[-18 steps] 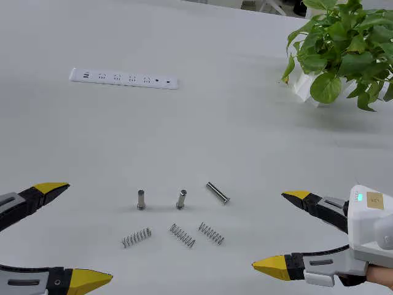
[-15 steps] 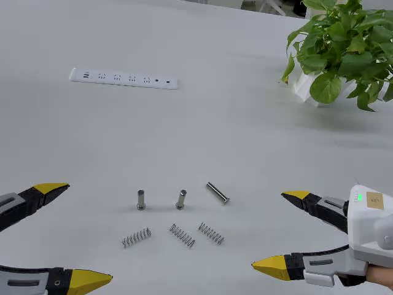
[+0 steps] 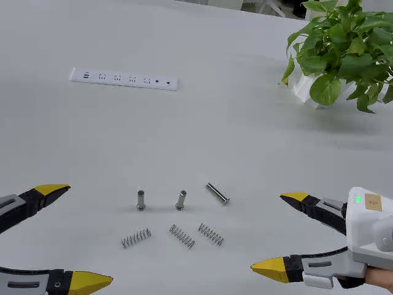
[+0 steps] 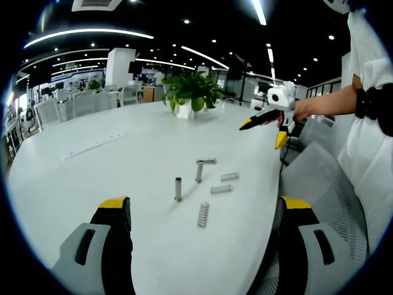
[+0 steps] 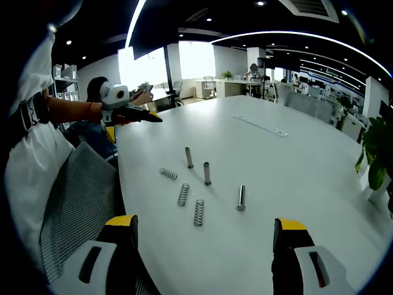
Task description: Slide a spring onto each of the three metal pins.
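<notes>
Little had changed since the earlier frames: the right hand-held gripper [image 3: 268,232], black-jawed with yellow tips, had sunk a touch, and the parts lay as before. Its jaws stood wide apart and empty, off to the right of the parts. The matching left hand-held gripper [image 3: 89,234] was just as wide and empty on the left. Between them, on the pale grey tabletop [image 3: 202,135], three small coiled wire springs lay in a row, each apart from the others: the left spring [image 3: 136,237], middle spring [image 3: 182,236] and right spring [image 3: 210,233]. Just beyond stood two short silver metal pins, the left pin [image 3: 140,200] and middle pin [image 3: 181,199], both upright. A third pin [image 3: 217,192] lay on its side. No spring sat on any pin, so the task looked unstarted. The next move likely called for narrowing one set of jaws on a spring and lining its bore up with an upright pin.
</notes>
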`<state>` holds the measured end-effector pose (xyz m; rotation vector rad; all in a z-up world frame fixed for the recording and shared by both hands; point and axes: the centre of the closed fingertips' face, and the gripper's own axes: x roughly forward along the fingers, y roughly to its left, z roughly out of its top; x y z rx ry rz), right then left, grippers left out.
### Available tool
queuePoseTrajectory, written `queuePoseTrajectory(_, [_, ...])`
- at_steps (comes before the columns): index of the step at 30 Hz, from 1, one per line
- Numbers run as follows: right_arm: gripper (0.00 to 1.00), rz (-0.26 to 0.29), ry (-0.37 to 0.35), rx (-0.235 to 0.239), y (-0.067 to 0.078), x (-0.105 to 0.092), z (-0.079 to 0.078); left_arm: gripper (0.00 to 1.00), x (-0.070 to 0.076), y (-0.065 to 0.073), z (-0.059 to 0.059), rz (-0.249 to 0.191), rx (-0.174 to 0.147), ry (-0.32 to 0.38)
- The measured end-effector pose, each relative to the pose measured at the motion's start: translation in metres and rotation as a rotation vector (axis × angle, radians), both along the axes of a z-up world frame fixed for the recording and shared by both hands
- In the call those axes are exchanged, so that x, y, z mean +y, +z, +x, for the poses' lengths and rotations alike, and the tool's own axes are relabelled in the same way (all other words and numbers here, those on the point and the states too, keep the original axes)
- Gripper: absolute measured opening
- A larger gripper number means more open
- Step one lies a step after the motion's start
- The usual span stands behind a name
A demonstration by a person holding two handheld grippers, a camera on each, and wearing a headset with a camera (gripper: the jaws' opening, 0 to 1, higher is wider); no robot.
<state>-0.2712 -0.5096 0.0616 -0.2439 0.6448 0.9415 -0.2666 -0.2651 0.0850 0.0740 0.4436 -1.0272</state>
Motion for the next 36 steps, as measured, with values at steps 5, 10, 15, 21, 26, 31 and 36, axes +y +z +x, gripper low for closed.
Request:
queuePoseTrajectory(5, [0.91,-0.002,0.003,-0.003,0.001,0.0,0.002,0.99,-0.001,-0.001,-0.001,0.002,0.0,-0.005])
queuePoseTrajectory(10, [0.91,-0.008,0.011,-0.004,0.002,0.002,0.005,0.99,-0.002,0.0,-0.001,0.0,0.0,-0.009])
queuePoseTrajectory(15, [0.91,-0.013,0.015,-0.005,0.003,0.003,0.01,0.99,-0.002,0.0,-0.001,0.0,0.001,-0.01])
queuePoseTrajectory(21, [0.89,-0.018,0.03,-0.003,0.004,0.008,0.019,0.99,-0.003,0.0,0.0,-0.003,0.001,-0.011])
queuePoseTrajectory(26, [0.86,-0.023,0.04,-0.008,0.006,0.013,0.029,0.99,-0.003,0.0,0.001,-0.006,0.0,-0.008])
queuePoseTrajectory(31, [0.82,-0.032,0.05,-0.007,0.007,0.019,0.041,0.99,-0.003,0.0,0.002,-0.012,0.001,-0.004])
queuePoseTrajectory(36, [0.8,-0.029,0.053,-0.014,0.008,0.028,0.056,0.99,-0.002,-0.001,0.002,-0.015,0.003,-0.003])
